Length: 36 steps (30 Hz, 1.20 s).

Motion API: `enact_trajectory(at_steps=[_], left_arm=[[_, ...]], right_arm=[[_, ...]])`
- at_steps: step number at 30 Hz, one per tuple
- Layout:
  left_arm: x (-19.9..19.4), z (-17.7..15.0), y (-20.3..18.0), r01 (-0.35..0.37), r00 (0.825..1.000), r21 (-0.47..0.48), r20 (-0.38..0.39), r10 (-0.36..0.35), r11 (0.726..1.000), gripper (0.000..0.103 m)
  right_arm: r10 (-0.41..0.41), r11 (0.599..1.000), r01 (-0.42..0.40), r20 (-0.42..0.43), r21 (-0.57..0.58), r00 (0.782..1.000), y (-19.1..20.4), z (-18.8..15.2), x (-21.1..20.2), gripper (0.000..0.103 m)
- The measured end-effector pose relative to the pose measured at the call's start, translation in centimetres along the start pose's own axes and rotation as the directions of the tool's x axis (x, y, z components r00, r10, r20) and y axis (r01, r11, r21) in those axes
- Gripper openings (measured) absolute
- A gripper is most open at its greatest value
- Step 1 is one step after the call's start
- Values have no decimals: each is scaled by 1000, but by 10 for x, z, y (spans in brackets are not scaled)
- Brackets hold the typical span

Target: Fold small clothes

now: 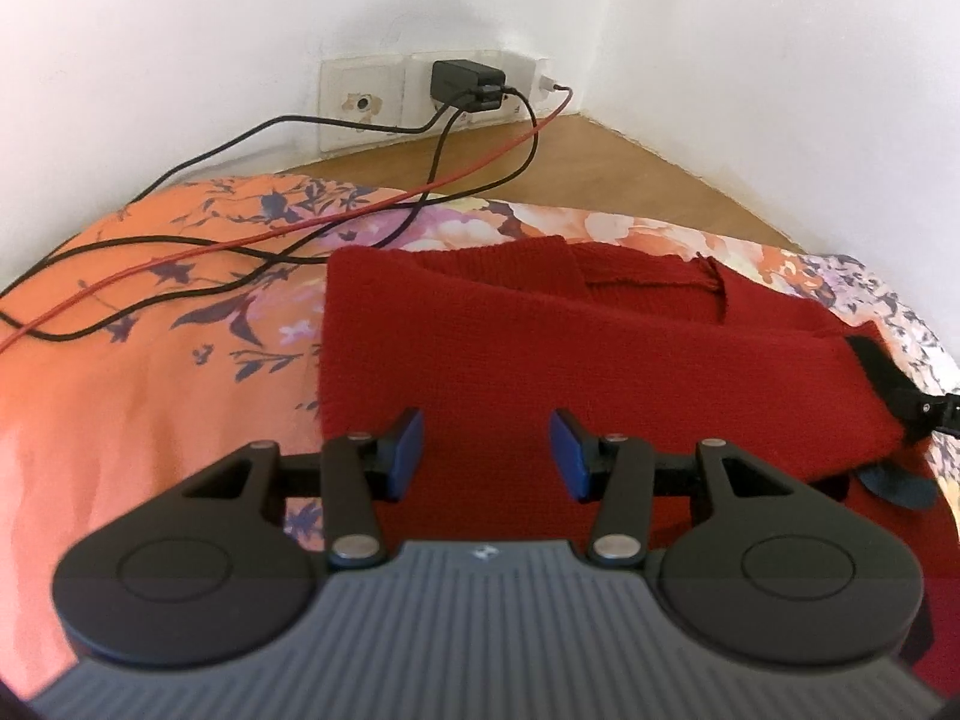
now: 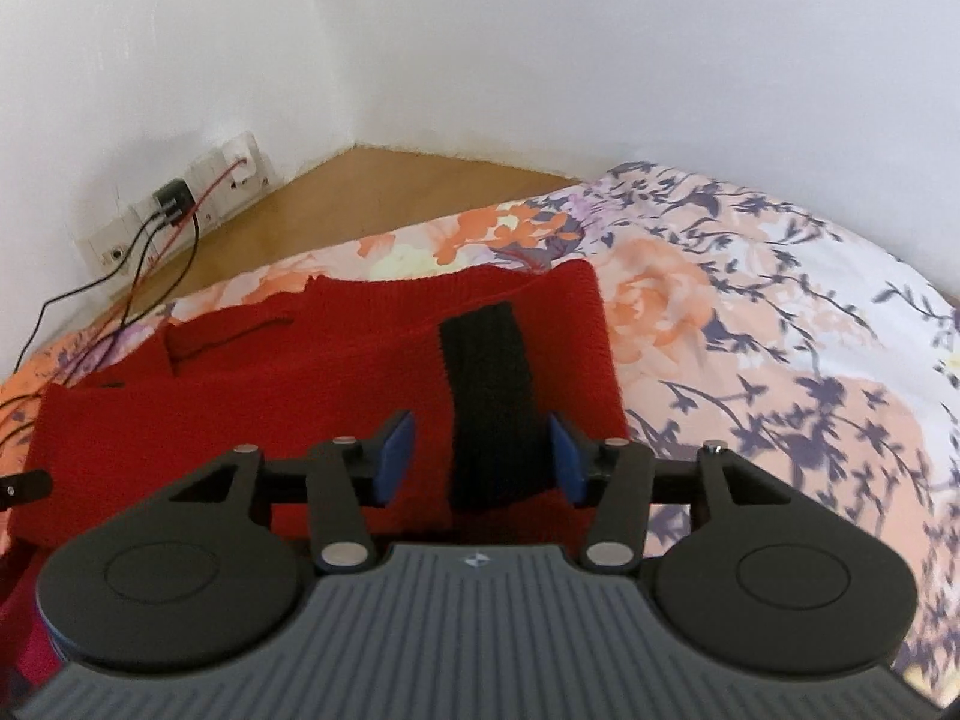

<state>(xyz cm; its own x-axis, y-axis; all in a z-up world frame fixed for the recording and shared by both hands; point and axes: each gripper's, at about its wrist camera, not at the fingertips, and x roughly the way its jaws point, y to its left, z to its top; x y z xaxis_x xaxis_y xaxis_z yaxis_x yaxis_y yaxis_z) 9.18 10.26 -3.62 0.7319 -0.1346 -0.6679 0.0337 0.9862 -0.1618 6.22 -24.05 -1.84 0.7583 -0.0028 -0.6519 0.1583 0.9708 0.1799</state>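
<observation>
The left gripper point(image 1: 486, 456) hangs with its two blue pads point(image 1: 408, 450) spread wide apart, nothing between them but the red knit lying underneath. Whether the pads touch the cloth I cannot tell. The right gripper point(image 2: 480, 456) is likewise released, its blue pads point(image 2: 396, 456) standing well apart; between them runs a black ribbed band point(image 2: 489, 408), but the pads sit on either side of it and do not pinch it.

The thing being folded is a small red sweater point(image 1: 600, 360), spread on the bed with its near part under both tools. In the left wrist view its left edge is straight and lies just left of the left pad, and a folded flap with a seam shows at its far side. In the right wrist view the sweater point(image 2: 240, 420) fills the near left, and the black band runs from near the far edge down toward the gripper, close to the sweater's right edge.

Around the sweater lies a floral bedcover point(image 1: 150, 360), orange on the left, paler with dark sprigs on the right point(image 2: 780, 390). Black cables and a red cable point(image 1: 300, 228) trail across its far left part, up to a black charger point(image 1: 465, 84) plugged into a row of wall sockets point(image 1: 360, 102). Beyond the bed is a strip of wooden floor point(image 1: 630, 174) meeting the white walls point(image 1: 780, 60) in a corner.
</observation>
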Motion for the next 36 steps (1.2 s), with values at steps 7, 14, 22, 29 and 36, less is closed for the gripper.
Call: enact_trajectory(at_steps=[7, 14, 22, 29, 36], left_arm=[[-29, -11, 5, 46, 999, 53, -14, -45, 998, 49], [-59, -24, 11, 44, 999, 71, -5, -44, 996, 49], [-88, -51, 20, -10, 1000, -4, 1, 10, 1000, 48], [-114, -86, 14, -59, 998, -62, -31, 57, 996, 49], [-144, -121, 12, -106, 994, -93, -47, 102, 990, 49]], right_arm=[[15, 998, -18, 41, 64, 999, -3, -25, -44, 65], [38, 998, -42, 67, 51, 997, -2, -49, -79, 68], [54, 997, -56, 38, 48, 998, -23, -69, -101, 68], [77, 996, -77, -9, 42, 997, -47, -93, -121, 68], [77, 997, -75, -41, 35, 996, -68, -120, -141, 69]])
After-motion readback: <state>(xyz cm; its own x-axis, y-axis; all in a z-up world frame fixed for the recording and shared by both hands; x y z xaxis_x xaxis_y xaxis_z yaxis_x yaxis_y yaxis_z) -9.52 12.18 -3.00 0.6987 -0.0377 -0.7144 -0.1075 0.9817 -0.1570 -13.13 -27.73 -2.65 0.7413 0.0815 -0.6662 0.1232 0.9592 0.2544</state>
